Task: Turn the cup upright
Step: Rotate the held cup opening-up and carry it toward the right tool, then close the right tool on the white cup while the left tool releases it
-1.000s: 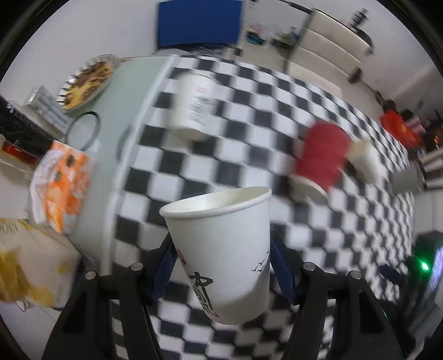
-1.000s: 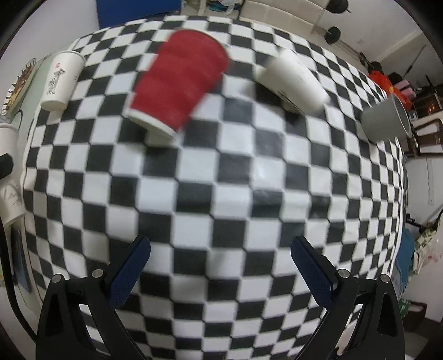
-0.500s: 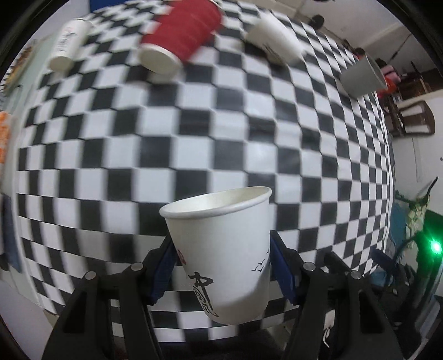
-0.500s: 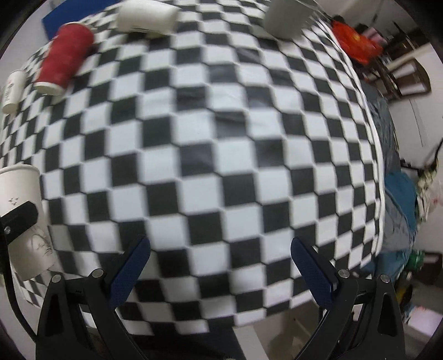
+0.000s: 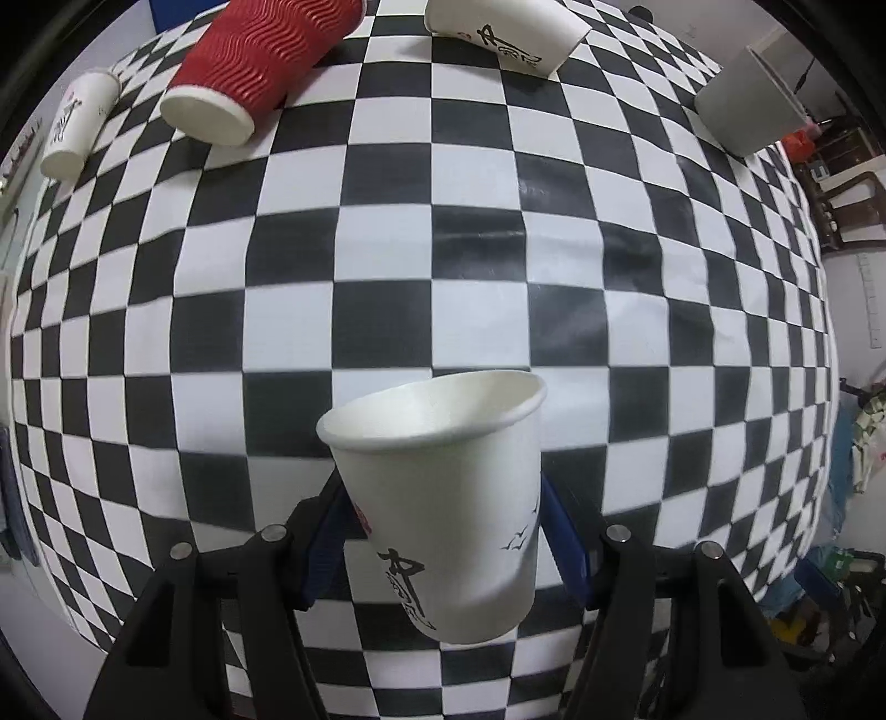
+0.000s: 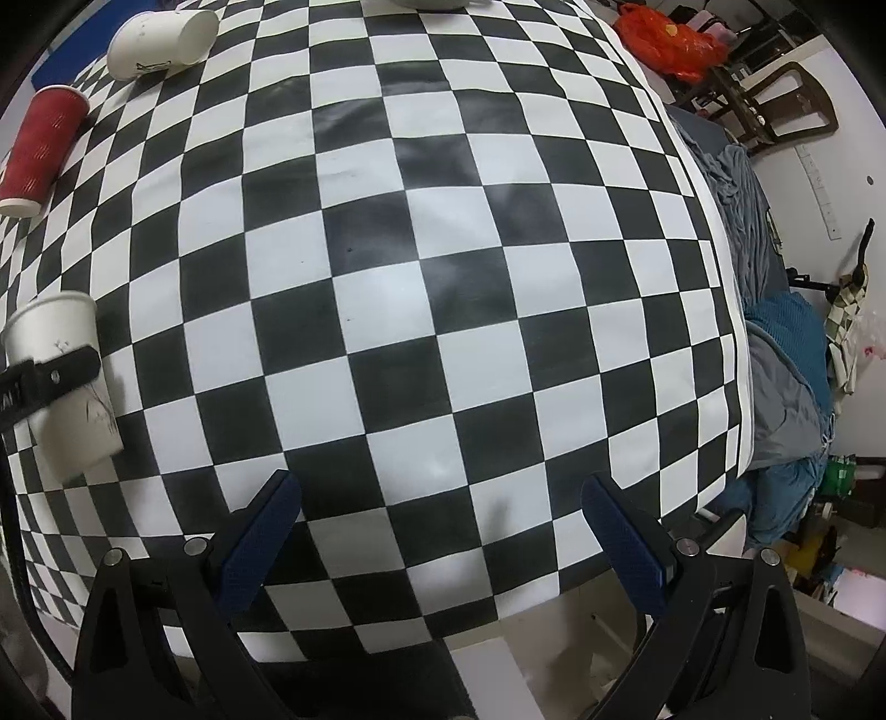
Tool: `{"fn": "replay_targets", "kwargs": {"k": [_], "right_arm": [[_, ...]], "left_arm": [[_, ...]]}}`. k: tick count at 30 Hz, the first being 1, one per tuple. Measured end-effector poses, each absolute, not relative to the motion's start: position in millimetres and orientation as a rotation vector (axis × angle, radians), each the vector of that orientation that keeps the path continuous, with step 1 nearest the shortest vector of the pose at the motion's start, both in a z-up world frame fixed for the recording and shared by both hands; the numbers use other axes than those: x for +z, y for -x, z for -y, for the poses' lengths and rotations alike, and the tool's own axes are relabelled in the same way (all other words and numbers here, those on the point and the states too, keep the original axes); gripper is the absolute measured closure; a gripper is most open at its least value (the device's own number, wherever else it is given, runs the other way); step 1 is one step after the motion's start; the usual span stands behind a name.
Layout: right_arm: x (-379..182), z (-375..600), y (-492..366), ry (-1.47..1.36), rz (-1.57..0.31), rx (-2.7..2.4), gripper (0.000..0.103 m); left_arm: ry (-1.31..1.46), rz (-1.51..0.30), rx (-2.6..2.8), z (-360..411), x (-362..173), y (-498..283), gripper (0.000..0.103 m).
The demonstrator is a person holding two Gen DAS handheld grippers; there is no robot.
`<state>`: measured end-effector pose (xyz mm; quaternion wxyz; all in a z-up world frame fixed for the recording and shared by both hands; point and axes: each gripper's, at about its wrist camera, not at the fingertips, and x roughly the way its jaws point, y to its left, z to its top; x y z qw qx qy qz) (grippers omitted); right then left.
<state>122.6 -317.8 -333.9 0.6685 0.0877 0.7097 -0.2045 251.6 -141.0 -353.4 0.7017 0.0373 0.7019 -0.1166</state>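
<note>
My left gripper (image 5: 443,526) is shut on a white paper cup (image 5: 448,498) with black calligraphy, held mouth up and slightly tilted over the near part of the checkered table (image 5: 387,266). The same cup shows at the left edge of the right wrist view (image 6: 66,387), with a black left finger (image 6: 50,376) across it. My right gripper (image 6: 437,531) is open and empty above the table's near edge.
A red ribbed cup (image 5: 260,66) lies on its side at the far left. A white printed cup (image 5: 504,33) lies on its side at the back. A small white cup (image 5: 77,127) and a grey cup (image 5: 747,105) stand further off. Chairs and clutter (image 6: 775,111) are to the right.
The left gripper has swung with the cup from the table's far left side toward its middle and near part. The right gripper has drawn back toward the near edge and stays open.
</note>
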Motion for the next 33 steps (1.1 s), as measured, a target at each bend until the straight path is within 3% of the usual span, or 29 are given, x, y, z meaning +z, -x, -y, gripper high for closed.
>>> {"fn": "replay_targets", "kwargs": {"k": [6, 8, 10, 21, 31, 33], "right_arm": [[-338, 324, -125, -0.183, -1.583, -0.45, 0.001], [-339, 325, -127, -0.172, -1.582, -0.437, 0.001], [-340, 327, -129, -0.164, -1.58, -0.436, 0.001], [-329, 331, -131, -0.219, -1.528, -0.351, 0.001], [-287, 297, -147, -0.283, -1.467, -0.124, 0.001], [-284, 282, -154, -0.282, -1.47, -0.076, 0.006]], "left_arm": [[-0.164, -1.531, -0.204, 146, -350, -257, 0.036], [-0.192, -1.528, -0.191, 147, -349, -257, 0.021], [-0.187, -1.518, -0.188, 145, -346, -256, 0.016], [-0.088, -1.433, -0.173, 128, -300, -254, 0.015], [-0.117, -1.197, -0.037, 57, -234, -209, 0.015], [-0.129, -1.21, -0.02, 47, -241, -205, 0.015]]}}
